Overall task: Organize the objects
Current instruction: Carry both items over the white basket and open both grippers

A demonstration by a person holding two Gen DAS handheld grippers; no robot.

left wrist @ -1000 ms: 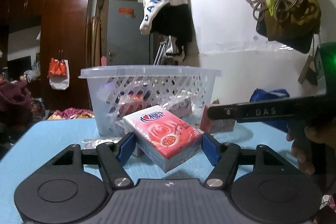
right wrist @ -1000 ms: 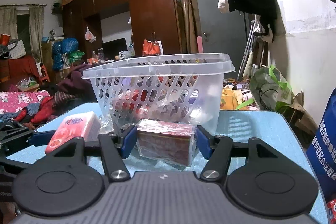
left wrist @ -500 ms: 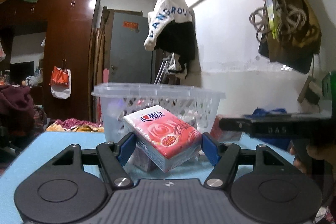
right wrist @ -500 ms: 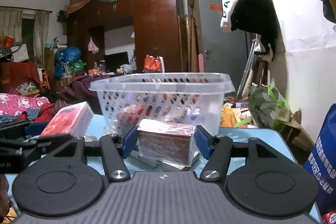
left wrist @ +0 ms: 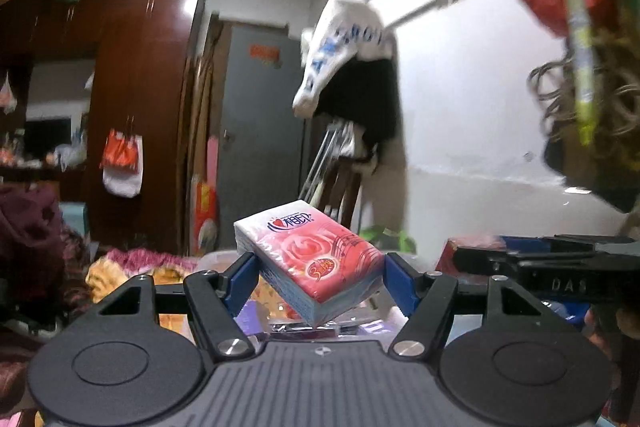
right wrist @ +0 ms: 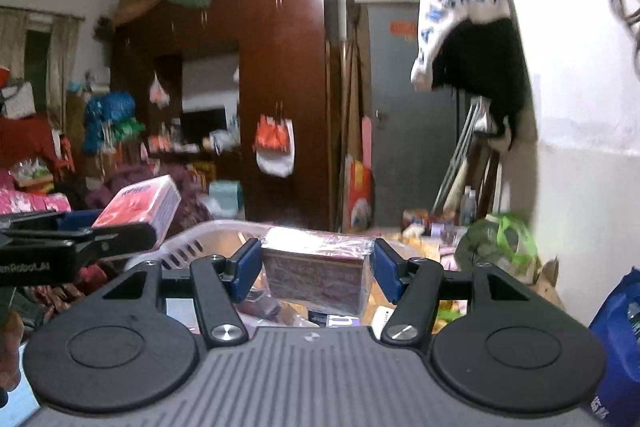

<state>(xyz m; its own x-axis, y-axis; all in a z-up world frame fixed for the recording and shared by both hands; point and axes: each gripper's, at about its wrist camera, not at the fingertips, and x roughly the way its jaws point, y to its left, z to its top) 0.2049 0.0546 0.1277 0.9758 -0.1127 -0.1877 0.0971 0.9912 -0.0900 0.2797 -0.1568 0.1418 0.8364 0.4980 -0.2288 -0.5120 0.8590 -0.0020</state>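
My left gripper [left wrist: 318, 277] is shut on a pink tissue pack [left wrist: 310, 259], held tilted in the air between its blue pads. My right gripper [right wrist: 316, 267] is shut on a dark red box [right wrist: 316, 277] wrapped in clear film. Both are lifted above the clear plastic basket [right wrist: 188, 247], whose rim shows just below the right gripper; several packets lie inside it. In the right wrist view the left gripper [right wrist: 100, 239] with the tissue pack [right wrist: 140, 207] sits at the left. In the left wrist view the right gripper's finger [left wrist: 552, 259] crosses at the right.
A white wall [left wrist: 480, 147] with hanging bags [left wrist: 580, 47] stands close on the right. A blue bag [right wrist: 616, 347] sits at the lower right. A brown wardrobe [right wrist: 280, 107], a grey door [left wrist: 260, 131] and a hanging jacket [right wrist: 468, 39] lie beyond. A hand [left wrist: 624, 323] holds the right gripper.
Both grippers rose from the blue table with their loads, from in front of the basket to above its rim. The basket dropped low in both views.
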